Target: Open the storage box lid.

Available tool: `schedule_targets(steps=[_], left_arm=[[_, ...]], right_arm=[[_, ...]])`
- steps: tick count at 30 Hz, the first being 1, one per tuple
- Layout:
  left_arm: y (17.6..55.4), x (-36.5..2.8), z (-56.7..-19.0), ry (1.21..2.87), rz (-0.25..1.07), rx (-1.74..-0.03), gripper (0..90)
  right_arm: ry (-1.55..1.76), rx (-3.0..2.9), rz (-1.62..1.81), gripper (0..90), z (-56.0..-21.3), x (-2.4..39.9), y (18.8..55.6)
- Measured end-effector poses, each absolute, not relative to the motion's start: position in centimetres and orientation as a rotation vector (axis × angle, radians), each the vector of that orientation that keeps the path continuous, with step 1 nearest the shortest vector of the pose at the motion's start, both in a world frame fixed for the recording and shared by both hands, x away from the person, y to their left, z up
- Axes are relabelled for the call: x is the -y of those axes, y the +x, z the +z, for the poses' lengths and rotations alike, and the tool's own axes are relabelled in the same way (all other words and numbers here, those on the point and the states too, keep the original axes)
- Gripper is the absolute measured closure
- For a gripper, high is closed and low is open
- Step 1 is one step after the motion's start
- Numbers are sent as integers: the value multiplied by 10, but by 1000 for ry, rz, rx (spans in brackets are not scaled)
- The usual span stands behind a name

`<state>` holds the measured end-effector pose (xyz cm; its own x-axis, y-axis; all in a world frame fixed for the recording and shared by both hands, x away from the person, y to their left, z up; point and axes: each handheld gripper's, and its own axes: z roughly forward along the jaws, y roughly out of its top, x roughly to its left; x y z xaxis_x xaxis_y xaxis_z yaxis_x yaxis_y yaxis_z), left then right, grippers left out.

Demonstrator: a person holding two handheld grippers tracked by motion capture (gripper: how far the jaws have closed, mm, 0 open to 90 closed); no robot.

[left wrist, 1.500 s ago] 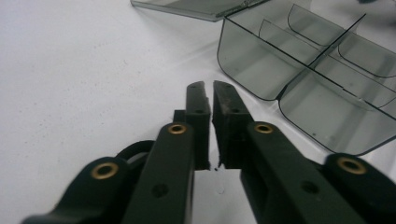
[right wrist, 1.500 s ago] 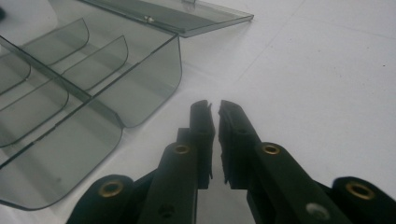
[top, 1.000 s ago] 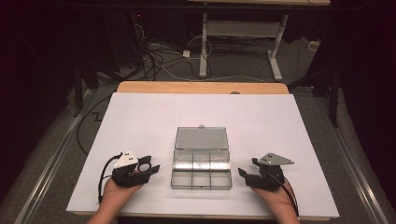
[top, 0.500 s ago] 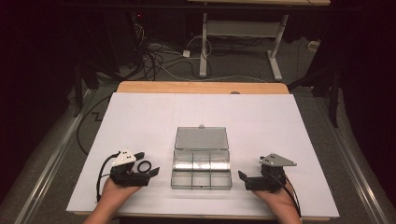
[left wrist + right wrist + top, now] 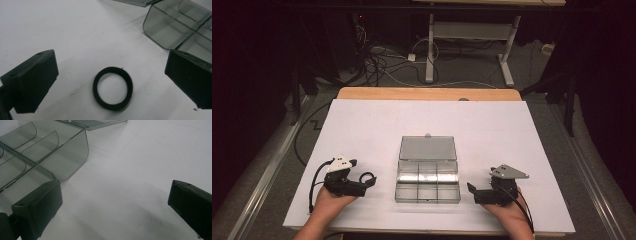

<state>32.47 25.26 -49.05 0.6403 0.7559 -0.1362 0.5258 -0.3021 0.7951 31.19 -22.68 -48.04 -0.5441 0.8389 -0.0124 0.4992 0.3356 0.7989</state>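
A black ring [image 5: 113,91] lies flat on the white sheet between the wide-apart jaws of my left gripper [image 5: 111,72], and neither pad touches it. These jaws have just been opening. From above, the ring [image 5: 368,176] sits at the tip of the left gripper [image 5: 361,182], left of the clear compartment box [image 5: 428,180]. The box's lid [image 5: 428,148] lies open flat behind it. My right gripper [image 5: 474,192] rests right of the box, and its jaws have also just been opening. In its own view the right gripper [image 5: 115,195] has nothing between its jaws, with the box [image 5: 50,152] at upper left.
A white sheet [image 5: 492,130] covers the wooden table [image 5: 427,93]. Beyond the table's far edge are a dark floor with cables [image 5: 382,65] and the legs of a white desk frame [image 5: 430,50]. A cable trails from each gripper.
Both grippers' jaws stand wider apart than a second ago. The hands have barely shifted, and the ring stays at the left gripper's tip.
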Motion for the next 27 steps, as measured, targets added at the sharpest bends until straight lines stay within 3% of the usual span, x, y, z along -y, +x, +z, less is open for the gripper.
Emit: schedule_targets(steps=[18,22,27], left_arm=[[337,-292,-495,1997,357,-1138,1],[337,-298,-495,1988,331,-1142,65],[335,-287,-496,2038,284,-1067,210]], right_arm=[[1184,-2183,1095,0,-481,228,312],[1181,-2191,1092,1,-481,228,312],[1178,-2200,1088,2,-481,227,313]])
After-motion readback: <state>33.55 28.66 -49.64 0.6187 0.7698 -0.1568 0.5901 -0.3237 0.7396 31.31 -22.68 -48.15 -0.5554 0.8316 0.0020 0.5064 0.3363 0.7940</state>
